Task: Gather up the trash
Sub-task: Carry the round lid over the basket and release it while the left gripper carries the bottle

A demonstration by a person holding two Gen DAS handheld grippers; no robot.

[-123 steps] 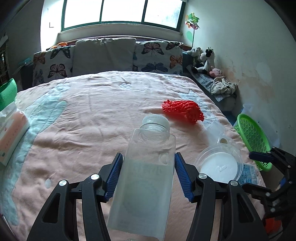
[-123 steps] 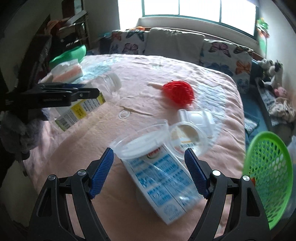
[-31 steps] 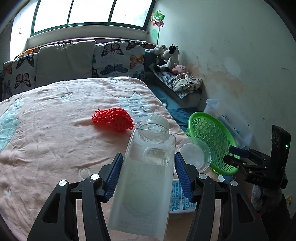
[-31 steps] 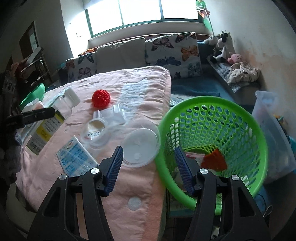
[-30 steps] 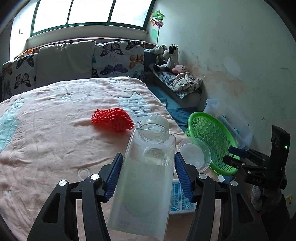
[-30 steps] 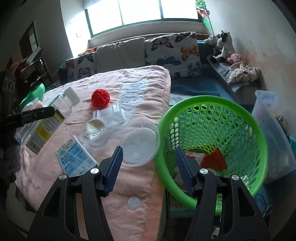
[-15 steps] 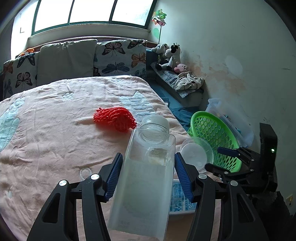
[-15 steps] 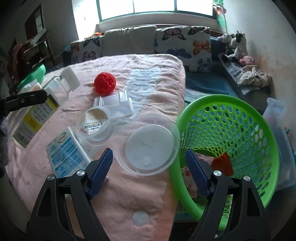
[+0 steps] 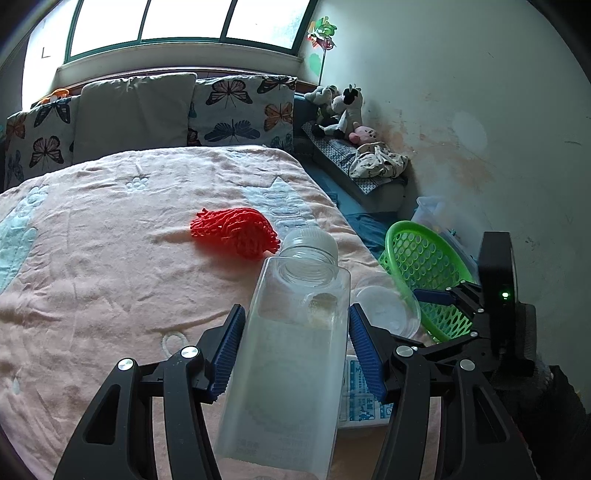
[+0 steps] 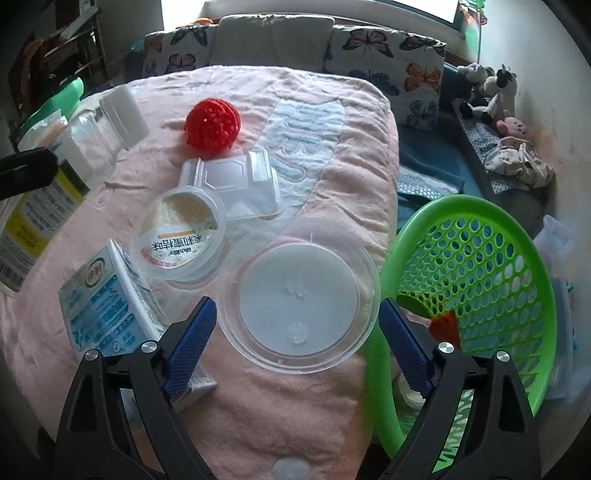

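Over the pink bedspread (image 10: 110, 206), our left gripper (image 9: 295, 347) clenched on clear bottle (image 9: 291, 350), our right gripper (image 10: 295, 332) spread wide around round plastic lid (image 10: 297, 295), green basket (image 10: 517, 258) at three o'clock.

soft daylight from the window (image 9: 177, 22); fisheye-bent edges, sharp focus.

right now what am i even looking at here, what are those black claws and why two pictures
Each picture comes from a fisheye camera mounted on a tool a person carries, one per hand, looking along its two blue-padded fingers. In the left view, the left hand-held gripper is shut on a clear square plastic bottle. In the right view, the right hand-held gripper is open around a round clear plastic lid lying on the pink bedspread. Also there: a red knitted ball, a blue-and-white carton, and beside the bed a green plastic mesh basket for the trash.
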